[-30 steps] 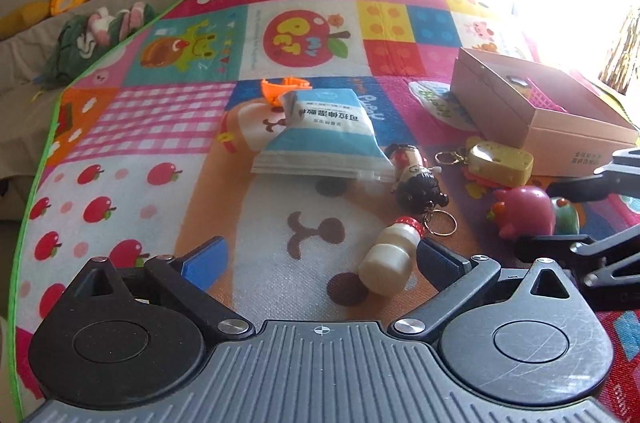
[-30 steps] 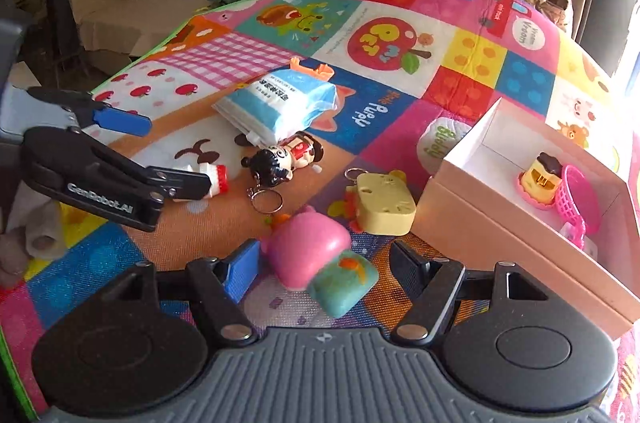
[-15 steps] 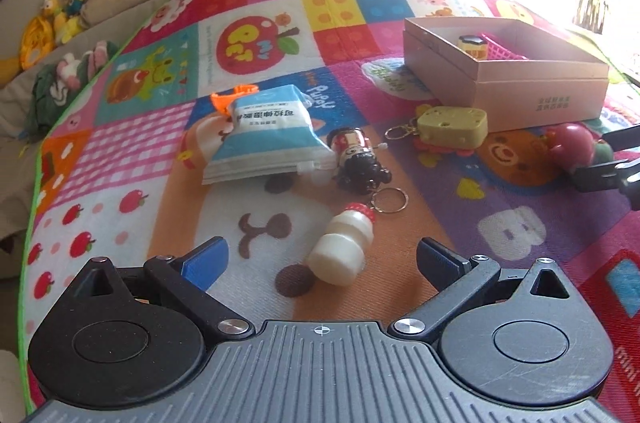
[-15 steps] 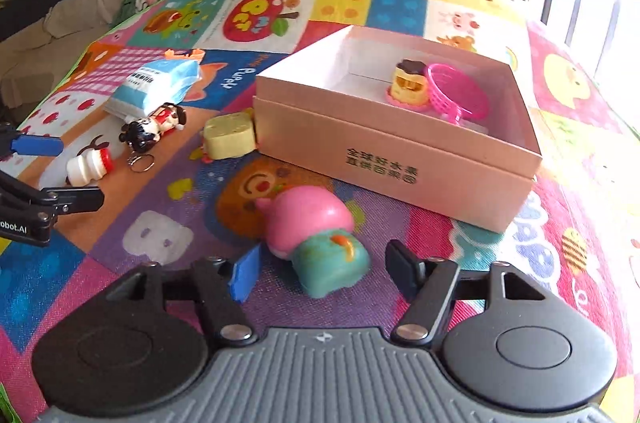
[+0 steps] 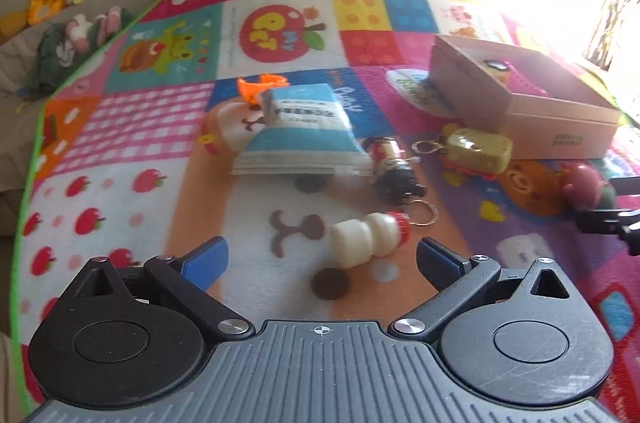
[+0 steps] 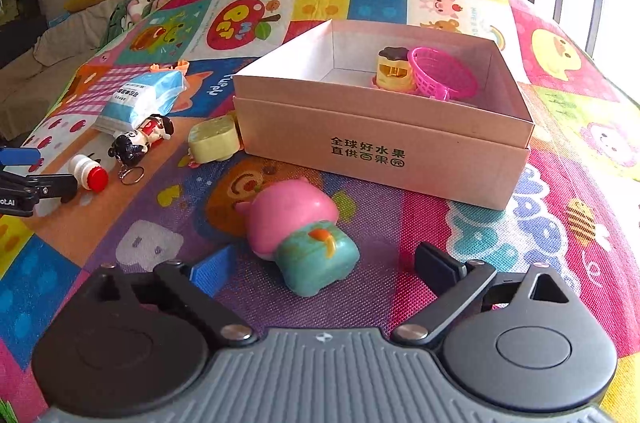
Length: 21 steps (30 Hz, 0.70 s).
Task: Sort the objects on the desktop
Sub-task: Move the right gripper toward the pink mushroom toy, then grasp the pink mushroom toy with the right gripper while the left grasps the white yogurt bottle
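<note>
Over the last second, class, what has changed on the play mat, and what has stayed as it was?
The right gripper slid the pink and teal toy across the mat to the front of the cardboard box. Its jaws are opening, and the toy lies free between them. The left gripper is open over the small white bottle. The tissue pack, keychains and box contents stayed put.

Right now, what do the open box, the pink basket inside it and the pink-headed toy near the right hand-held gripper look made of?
Box: matte cardboard, going by its folded edges and printed side. Pink basket: probably moulded plastic, with an open lattice wall. Pink-headed toy: smooth, faintly glossy, likely plastic or vinyl; the look leaves it open.
</note>
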Each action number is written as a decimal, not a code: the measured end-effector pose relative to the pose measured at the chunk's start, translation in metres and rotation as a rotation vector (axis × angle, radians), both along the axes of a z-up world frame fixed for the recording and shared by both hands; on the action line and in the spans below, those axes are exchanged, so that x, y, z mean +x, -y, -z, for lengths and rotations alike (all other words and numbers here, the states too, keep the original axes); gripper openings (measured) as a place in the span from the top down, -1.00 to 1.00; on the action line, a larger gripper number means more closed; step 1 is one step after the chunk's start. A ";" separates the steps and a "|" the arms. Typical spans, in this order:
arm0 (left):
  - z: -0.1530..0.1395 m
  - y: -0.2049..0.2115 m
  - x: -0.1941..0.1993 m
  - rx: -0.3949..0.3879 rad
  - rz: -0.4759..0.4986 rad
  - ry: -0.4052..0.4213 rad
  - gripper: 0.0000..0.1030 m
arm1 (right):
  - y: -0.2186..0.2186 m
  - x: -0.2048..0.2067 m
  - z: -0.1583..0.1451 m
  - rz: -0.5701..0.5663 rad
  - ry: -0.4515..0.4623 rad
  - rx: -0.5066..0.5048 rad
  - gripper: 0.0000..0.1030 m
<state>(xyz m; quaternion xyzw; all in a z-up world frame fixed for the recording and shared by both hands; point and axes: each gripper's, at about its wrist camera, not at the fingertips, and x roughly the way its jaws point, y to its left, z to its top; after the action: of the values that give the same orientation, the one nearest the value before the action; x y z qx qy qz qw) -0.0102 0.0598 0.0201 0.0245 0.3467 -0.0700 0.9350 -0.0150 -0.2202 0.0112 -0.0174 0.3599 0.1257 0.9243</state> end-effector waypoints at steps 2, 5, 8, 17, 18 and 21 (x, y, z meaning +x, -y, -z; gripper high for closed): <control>0.002 0.011 0.000 -0.004 0.037 0.005 -0.99 | -0.001 0.000 0.000 -0.001 -0.001 -0.003 -0.90; 0.007 0.026 0.004 0.012 0.024 -0.007 -0.98 | -0.002 0.000 0.000 -0.003 0.000 -0.012 -0.91; 0.010 0.033 0.006 0.013 0.000 -0.040 -0.65 | -0.003 0.000 0.001 -0.002 0.000 -0.018 -0.91; 0.003 0.036 0.006 -0.070 0.036 -0.039 -0.57 | -0.005 0.000 0.001 0.003 -0.003 -0.030 -0.94; 0.004 0.038 0.008 -0.075 0.044 -0.037 -0.57 | -0.005 0.000 0.001 0.003 -0.001 -0.032 -0.94; 0.010 0.043 0.016 -0.079 0.058 -0.042 -0.50 | -0.005 0.000 0.001 0.006 0.001 -0.029 -0.94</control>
<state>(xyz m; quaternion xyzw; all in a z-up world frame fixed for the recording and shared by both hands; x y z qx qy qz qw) 0.0061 0.0168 0.0100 -0.0040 0.3623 -0.1114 0.9254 -0.0155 -0.2154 0.0101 -0.0296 0.3612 0.1177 0.9245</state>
